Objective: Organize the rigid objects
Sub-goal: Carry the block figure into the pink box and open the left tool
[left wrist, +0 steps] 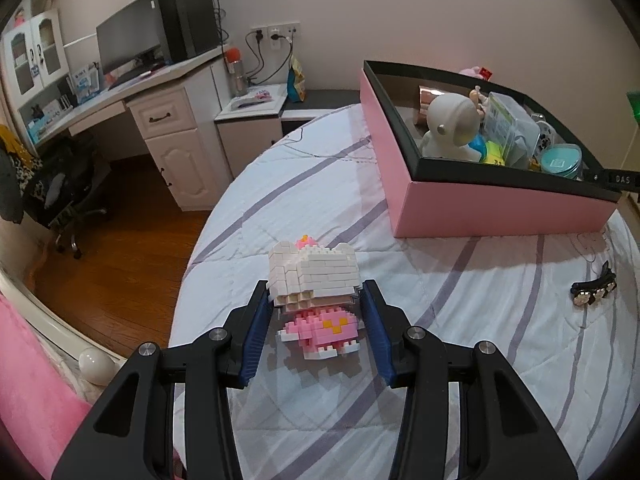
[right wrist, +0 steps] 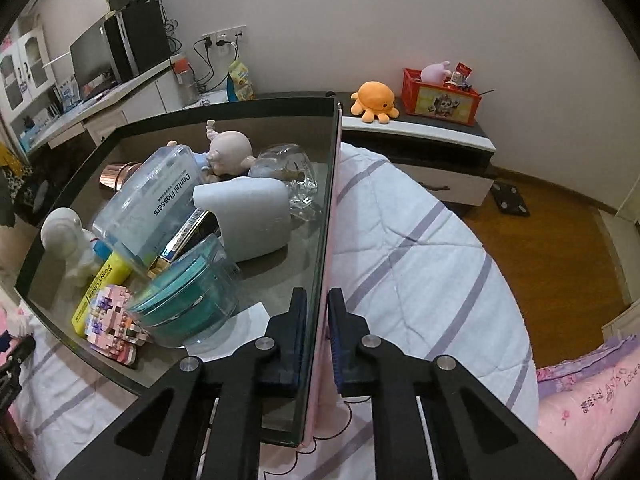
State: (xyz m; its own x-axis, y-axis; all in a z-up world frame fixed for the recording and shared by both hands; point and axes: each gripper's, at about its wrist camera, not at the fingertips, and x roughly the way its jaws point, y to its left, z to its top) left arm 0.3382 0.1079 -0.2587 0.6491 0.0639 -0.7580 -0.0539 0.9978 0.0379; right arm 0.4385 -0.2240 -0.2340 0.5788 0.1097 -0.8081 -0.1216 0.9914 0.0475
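Several items already in the pink box (left wrist: 460,204); brick figure (left wrist: 314,280) at lower centre clamped between left gripper (left wrist: 316,320) fingers over the bed; right gripper (right wrist: 318,320) fingers shut on the box wall; hair clip (left wrist: 594,290) still loose at right.

White-and-pink brick figure (left wrist: 314,304) lying on striped bedspread, pink box (left wrist: 480,200) beyond, filled with items

Brick figure (left wrist: 312,292) on bed (left wrist: 440,320), box (left wrist: 480,208) behind
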